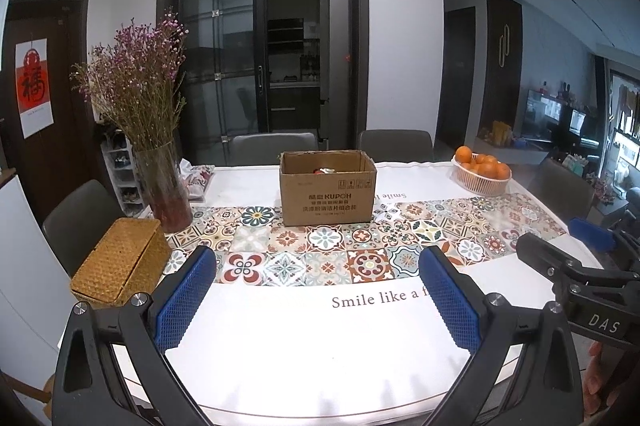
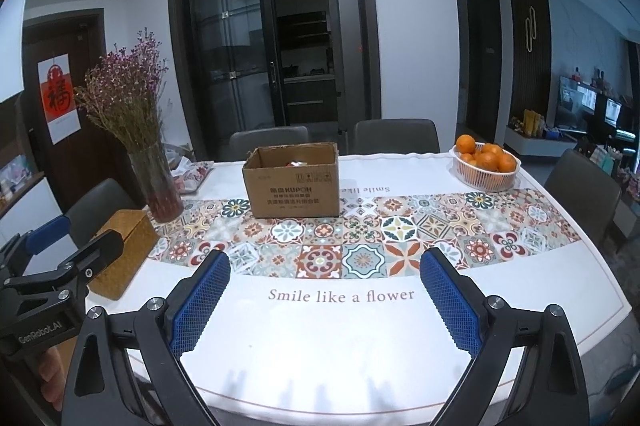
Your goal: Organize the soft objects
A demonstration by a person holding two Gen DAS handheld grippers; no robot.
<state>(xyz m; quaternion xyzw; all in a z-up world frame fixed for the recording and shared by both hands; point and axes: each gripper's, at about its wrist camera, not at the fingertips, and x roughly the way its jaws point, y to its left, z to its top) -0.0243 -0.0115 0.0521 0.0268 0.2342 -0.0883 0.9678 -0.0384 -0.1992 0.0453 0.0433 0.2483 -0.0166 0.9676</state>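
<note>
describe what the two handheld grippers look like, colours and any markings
Both match: black angular plastic bodies with silver round screws and triangular cut-outs, each finger faced with a blue cross-hatched rubber pad. The left gripper shows white "GenRobot.AI" lettering on its side in the right wrist view; the right gripper shows "DAS" in the left wrist view. No cables visible. Bare fingers grip each handle.

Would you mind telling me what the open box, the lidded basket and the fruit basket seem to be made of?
Box: brown corrugated cardboard, matte, with printed lettering and raw flap edges.
Lidded basket: woven rattan or straw, judging by its golden plaited texture.
Fruit basket: probably white plastic, with slotted walls.
</note>
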